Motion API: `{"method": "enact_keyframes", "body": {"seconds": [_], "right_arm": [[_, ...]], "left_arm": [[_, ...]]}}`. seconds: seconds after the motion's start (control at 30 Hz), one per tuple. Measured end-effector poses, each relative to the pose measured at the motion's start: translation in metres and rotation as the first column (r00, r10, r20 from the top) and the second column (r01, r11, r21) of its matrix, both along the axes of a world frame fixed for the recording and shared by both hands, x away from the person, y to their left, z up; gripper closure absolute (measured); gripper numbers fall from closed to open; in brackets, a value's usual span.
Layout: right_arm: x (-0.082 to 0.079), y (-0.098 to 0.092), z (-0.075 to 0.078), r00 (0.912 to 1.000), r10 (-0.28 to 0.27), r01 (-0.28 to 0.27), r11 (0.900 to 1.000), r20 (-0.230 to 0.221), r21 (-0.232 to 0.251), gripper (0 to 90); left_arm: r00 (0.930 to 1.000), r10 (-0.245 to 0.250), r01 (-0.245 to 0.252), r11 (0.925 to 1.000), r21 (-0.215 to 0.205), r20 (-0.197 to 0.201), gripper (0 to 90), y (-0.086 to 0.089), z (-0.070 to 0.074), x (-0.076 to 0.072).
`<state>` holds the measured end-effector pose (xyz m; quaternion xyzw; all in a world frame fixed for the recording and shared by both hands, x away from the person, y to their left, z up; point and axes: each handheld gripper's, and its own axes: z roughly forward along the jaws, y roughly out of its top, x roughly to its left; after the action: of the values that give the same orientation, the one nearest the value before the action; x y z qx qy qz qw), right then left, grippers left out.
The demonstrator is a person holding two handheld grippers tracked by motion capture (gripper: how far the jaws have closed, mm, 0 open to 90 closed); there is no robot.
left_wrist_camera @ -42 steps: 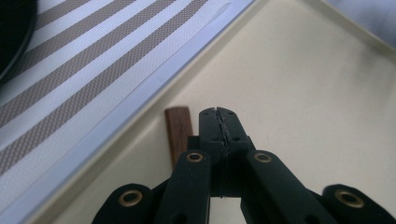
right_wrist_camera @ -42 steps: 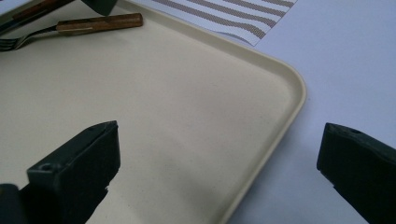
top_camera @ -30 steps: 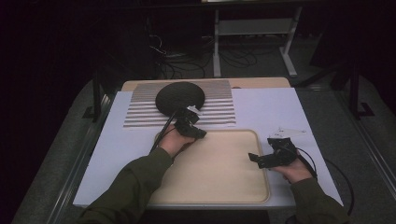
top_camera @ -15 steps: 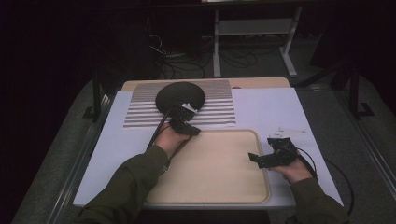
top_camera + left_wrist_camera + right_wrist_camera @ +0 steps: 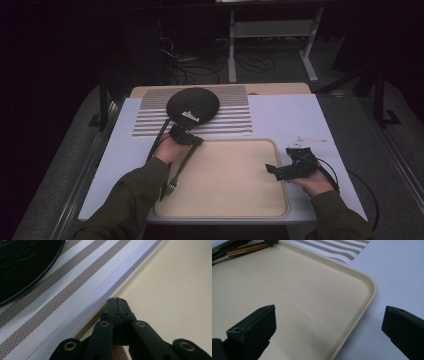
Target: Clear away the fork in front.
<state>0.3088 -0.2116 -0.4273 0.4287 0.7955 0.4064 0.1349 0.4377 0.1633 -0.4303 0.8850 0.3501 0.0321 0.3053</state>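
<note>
we hold the left gripper (image 5: 186, 131) with its jaws pressed fully together, nothing visible between the tips; a wooden handle shows just beneath them in the left gripper view. the fork (image 5: 176, 175) lies right behind and below these fingers, its long axis running from the gripper back toward us, tines nearest our sleeve, on the left edge of the tray (image 5: 235, 200). it looks slim, with a brown handle and metal tines. the left hand is touching or nearly so. the right gripper (image 5: 280, 170) stands wide open and empty, well apart, straddling the tray's right rim.
</note>
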Motion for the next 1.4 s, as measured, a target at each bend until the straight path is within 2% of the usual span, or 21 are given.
{"method": "enact_keyframes", "body": {"seconds": [0.4, 0.7, 0.97, 1.17, 1.2, 1.3, 1.4], "right_arm": [[0.0, 0.0, 0.0, 1.0, -0.001, 0.001, 1.0, -0.001, -0.001, 0.0], [-0.001, 0.0, 0.0, 1.0, -0.003, 0.003, 1.0, -0.001, -0.002, 0.0], [-0.001, 0.0, 0.0, 1.0, -0.004, 0.004, 1.0, -0.002, -0.005, 0.0], [-0.001, 0.0, 0.0, 1.0, -0.004, 0.004, 1.0, -0.001, -0.004, 0.0], [-0.001, 0.0, 0.0, 1.0, -0.005, 0.005, 1.0, -0.001, -0.003, 0.0], [-0.001, 0.0, 0.0, 1.0, -0.004, 0.004, 1.0, -0.001, -0.003, 0.0], [-0.001, 0.0, 0.0, 1.0, -0.004, 0.004, 1.0, 0.0, -0.002, 0.0]], "left_arm": [[0.999, 0.045, -0.045, 0.999, -0.007, -0.001, 90.0, 0.025, -0.001, -0.004], [0.9958, 0.092, -0.092, 0.9956, -0.02, -0.002, 90.0, 0.047, -0.002, -0.006], [0.9946, 0.104, -0.104, 0.9939, -0.037, -0.001, 90.0, 0.052, -0.002, -0.008], [0.9945, 0.105, -0.104, 0.9928, -0.059, 0.008, 90.0, 0.054, 0.0, -0.01], [0.9942, 0.106, -0.105, 0.9918, -0.073, 0.016, 89.8, 0.056, 0.002, -0.011], [0.9937, 0.106, -0.102, 0.9906, -0.091, 0.037, 84.4, 0.059, 0.007, -0.014], [0.9927, 0.106, -0.099, 0.9892, -0.108, 0.058, 74.7, 0.061, 0.011, -0.018]]}}
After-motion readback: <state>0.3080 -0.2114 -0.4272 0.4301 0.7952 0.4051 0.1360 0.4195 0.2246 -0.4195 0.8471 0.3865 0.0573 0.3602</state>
